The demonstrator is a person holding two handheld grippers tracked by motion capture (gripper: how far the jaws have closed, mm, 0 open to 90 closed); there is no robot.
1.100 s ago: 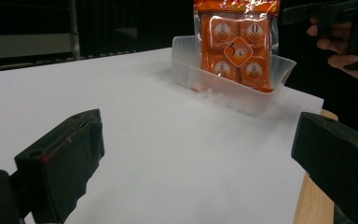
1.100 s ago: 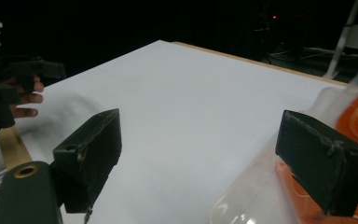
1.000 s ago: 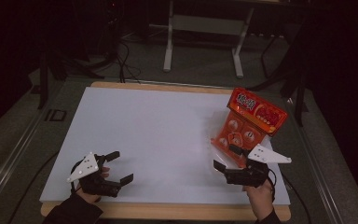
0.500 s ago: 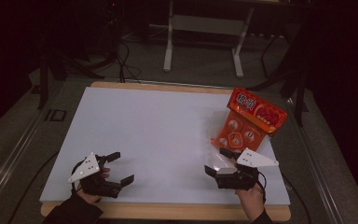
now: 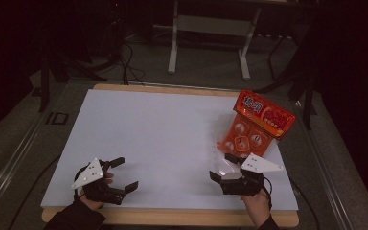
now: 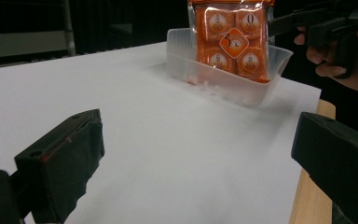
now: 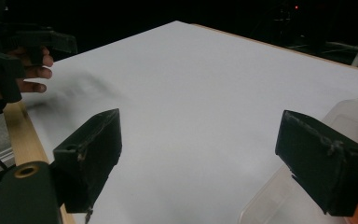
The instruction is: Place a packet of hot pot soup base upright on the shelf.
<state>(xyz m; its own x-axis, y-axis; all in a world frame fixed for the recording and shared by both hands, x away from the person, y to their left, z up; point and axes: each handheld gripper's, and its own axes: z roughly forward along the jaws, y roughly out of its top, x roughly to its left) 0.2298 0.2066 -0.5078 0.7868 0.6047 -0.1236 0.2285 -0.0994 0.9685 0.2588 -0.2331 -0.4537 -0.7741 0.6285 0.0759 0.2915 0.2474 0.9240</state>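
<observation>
Down at the near edge of the white table: left claw spread wide, holding nothing, parked well apart from everything. Right claw near the right side, also spread and empty, pointing off across the bare sheet instead of at the goods. Just past it, a clear plastic tray with an orange snack pack standing up inside, leaning on the far wall, top sticking well above the rim. Looks like a sealed film bag with four small portions inside, so probably light, crinkly and a bit slick; squeezing the middle could crush whatever sits in there. Best bet for a grab: the flat sealed strip along the top edge, pinched front to back, then lifted straight up out of the tray. Tray itself seems thin and flimsy, likely to slide or tip if the pack drags on it, so maybe worth steadying a wall with the other claw. Beyond the table, dark floor and a metal stand.
</observation>
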